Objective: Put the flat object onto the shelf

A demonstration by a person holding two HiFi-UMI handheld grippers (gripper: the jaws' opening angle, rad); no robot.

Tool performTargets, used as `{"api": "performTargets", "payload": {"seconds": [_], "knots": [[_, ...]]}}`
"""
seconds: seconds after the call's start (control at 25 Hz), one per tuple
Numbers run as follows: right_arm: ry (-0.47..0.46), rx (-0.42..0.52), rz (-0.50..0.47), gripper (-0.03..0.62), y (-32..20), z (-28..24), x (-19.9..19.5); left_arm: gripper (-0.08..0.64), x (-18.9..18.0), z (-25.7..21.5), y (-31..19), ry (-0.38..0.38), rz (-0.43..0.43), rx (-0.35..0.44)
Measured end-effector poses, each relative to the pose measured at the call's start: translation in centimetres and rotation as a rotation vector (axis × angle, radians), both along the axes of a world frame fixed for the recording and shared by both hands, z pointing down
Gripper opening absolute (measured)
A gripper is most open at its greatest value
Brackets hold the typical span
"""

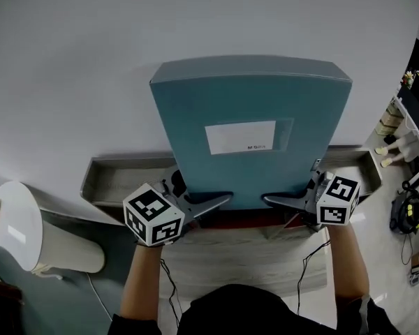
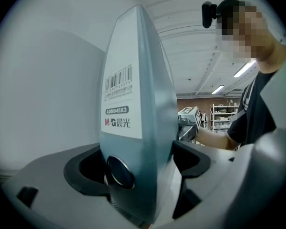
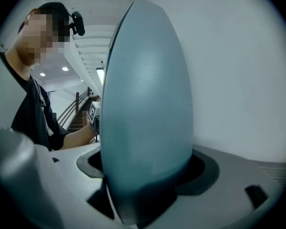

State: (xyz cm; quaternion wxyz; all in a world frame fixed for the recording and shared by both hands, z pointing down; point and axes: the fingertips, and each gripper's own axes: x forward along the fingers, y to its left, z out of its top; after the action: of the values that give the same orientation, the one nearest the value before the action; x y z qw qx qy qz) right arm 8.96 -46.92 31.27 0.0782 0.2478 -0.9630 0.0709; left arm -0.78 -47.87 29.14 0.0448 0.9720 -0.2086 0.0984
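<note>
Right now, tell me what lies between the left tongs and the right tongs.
The teal file box stands upright between the left tongs and right tongs, filling that stretch; the head view shows it.

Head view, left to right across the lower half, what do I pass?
White cylinder → left gripper → right gripper → floor clutter. The teal file box overlaps both grippers, so it has no place.

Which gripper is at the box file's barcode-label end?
The left gripper: its view shows a barcode label and finger hole on the teal box file; the right gripper's end is plain.
</note>
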Motion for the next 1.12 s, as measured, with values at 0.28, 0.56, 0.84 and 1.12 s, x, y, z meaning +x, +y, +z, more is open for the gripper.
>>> {"api": "performTargets", "payload": {"seconds": [0.28,0.56,0.84,1.12], "knots": [[0.153,-0.004,0.054,0.415,-2.5,1.0,0.5,0.393,0.2,1.0,-2.2,-0.102,-0.014,0.009],[0.156,-0.009,0.129,0.426,-2.9,1.3,1.2,0.393,0.4,1.5,-2.8,-0.09,-0.02,0.01],[0.156,-0.014,0.183,0.426,-2.6,1.5,1.8,0.393,0.5,1.8,-2.9,-0.091,-0.017,0.017],[0.133,-0.009,0.253,0.416,-2.8,1.4,2.8,0.393,0.3,1.8,-3.2,-0.087,-0.051,0.034]]}}
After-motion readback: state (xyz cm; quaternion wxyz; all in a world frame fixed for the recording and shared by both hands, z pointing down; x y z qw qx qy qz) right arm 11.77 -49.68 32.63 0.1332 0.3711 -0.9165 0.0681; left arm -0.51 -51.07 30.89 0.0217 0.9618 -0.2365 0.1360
